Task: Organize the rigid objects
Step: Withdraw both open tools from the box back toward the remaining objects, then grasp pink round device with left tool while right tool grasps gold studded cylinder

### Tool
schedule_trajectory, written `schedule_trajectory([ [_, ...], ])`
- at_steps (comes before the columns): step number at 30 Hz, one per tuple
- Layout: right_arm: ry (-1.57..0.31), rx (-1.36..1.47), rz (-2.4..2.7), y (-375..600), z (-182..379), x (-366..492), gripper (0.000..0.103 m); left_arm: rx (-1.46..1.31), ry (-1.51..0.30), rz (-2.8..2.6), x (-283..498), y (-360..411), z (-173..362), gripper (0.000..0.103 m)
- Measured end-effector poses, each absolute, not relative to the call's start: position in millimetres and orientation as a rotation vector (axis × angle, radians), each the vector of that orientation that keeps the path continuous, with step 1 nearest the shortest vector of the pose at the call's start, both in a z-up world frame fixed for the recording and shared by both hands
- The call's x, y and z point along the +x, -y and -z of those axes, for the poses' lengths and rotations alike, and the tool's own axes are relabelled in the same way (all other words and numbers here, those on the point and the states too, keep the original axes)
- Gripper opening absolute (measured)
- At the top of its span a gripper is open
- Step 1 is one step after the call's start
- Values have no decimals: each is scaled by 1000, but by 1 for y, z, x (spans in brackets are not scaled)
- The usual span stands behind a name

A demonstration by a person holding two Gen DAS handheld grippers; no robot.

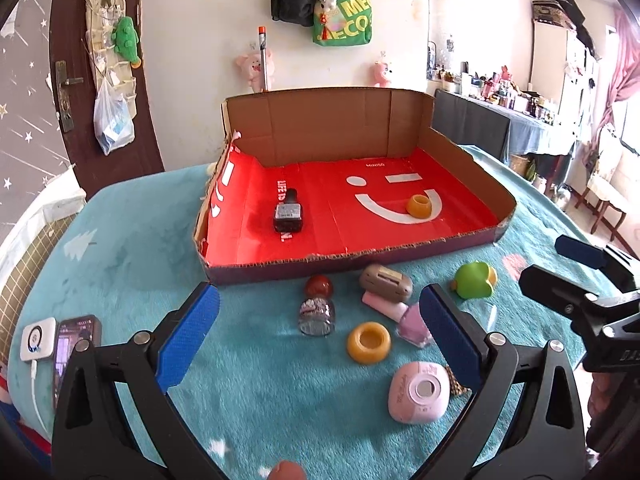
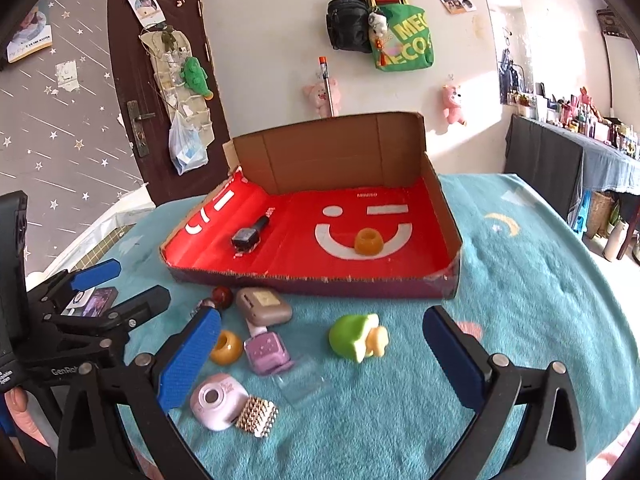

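Across the middle of both frames: one cardboard tray with a red liner printed "MINISO" above a white winking smiley. Inside it, two items: one black nail-polish bottle left of centre, one amber ring on the smile. On the teal desk below the tray, counted: one more amber ring, one purple nail-polish bottle, one clear bottle with a red round cap, one taupe case, one green duck toy, one pink round device, one studded gold piece. Upper centre, a green bag reading "MEG" and "ECO". Left tongs spread apart, empty, low in the left view; right tongs likewise apart, empty, framing the duck toy.
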State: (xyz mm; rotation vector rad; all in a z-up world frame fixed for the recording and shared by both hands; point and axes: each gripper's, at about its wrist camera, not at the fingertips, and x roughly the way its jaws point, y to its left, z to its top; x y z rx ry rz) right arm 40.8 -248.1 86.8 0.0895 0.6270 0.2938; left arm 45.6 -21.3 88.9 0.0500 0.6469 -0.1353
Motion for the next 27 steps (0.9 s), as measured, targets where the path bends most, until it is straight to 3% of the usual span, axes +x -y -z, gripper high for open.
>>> schedule_trajectory([
  [27, -698, 97, -310, 247, -63, 21, 103, 14, -744, 161, 22, 21, -63, 102],
])
